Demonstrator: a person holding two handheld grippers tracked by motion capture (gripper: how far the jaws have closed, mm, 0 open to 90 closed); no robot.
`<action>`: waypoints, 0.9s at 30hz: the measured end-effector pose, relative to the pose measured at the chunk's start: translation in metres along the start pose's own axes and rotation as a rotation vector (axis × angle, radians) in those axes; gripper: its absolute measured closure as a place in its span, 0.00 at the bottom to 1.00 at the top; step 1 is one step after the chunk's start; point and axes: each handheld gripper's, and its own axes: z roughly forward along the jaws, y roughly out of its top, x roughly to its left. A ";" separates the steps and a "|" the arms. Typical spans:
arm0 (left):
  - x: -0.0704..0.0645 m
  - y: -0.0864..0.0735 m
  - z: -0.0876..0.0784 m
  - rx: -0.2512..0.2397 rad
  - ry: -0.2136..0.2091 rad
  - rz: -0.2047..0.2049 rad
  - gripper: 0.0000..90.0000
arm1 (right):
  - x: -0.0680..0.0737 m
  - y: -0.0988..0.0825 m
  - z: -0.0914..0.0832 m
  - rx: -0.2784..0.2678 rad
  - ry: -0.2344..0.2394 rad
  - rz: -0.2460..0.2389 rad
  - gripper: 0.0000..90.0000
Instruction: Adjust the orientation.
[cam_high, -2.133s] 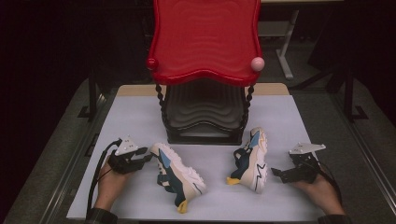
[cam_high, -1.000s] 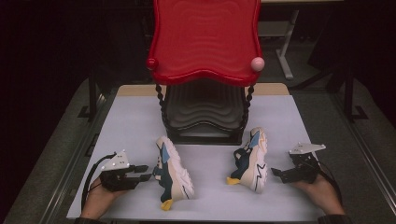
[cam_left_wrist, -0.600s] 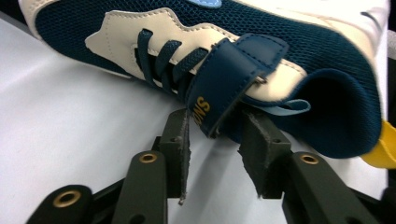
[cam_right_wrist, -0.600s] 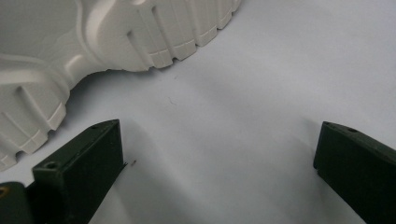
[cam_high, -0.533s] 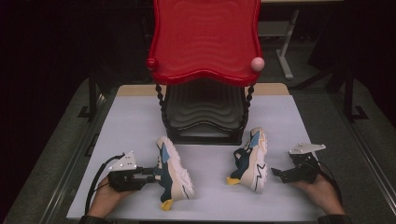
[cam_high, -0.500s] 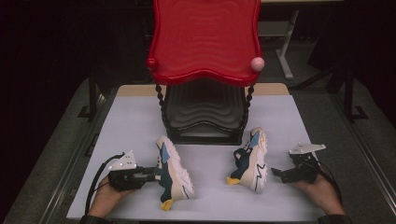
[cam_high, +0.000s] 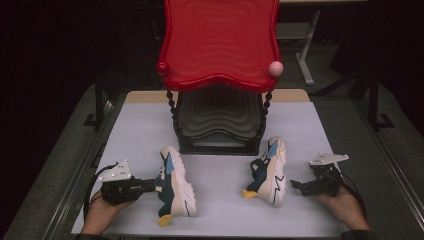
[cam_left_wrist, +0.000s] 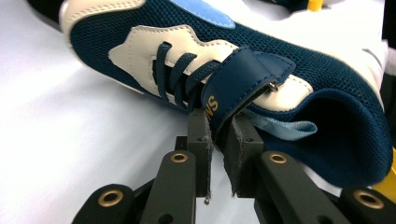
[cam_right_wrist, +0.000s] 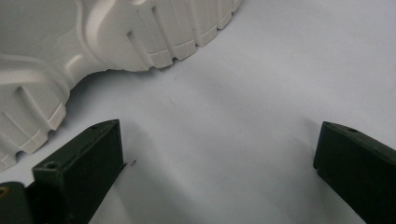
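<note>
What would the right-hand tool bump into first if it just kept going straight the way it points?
Most likely the pale sole of the right shoe. The right tool points across the table at it, jaws open, with bare table between them; exact depth is unclear.

We count two sneakers on the table (cam_high: 150, 115): one sneaker (cam_high: 175, 187) near the front left corner, the other sneaker (cam_high: 270, 170) toward the front right. We see one red shelf rack (cam_high: 220, 45) at the back edge, two hand-held grippers, the left gripper (cam_high: 150, 185) and the right gripper (cam_high: 296, 186), and two hands.
</note>
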 end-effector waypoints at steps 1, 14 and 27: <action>0.001 -0.001 -0.004 -0.005 0.006 -0.008 0.90 | 0.000 0.000 0.000 0.000 0.000 0.000 0.01; 0.004 0.001 -0.021 -0.042 0.037 -0.010 0.92 | 0.000 0.000 0.000 -0.002 0.000 -0.002 0.01; 0.001 0.032 -0.021 -0.054 0.032 0.008 0.94 | 0.000 0.000 0.000 0.000 0.001 0.001 0.01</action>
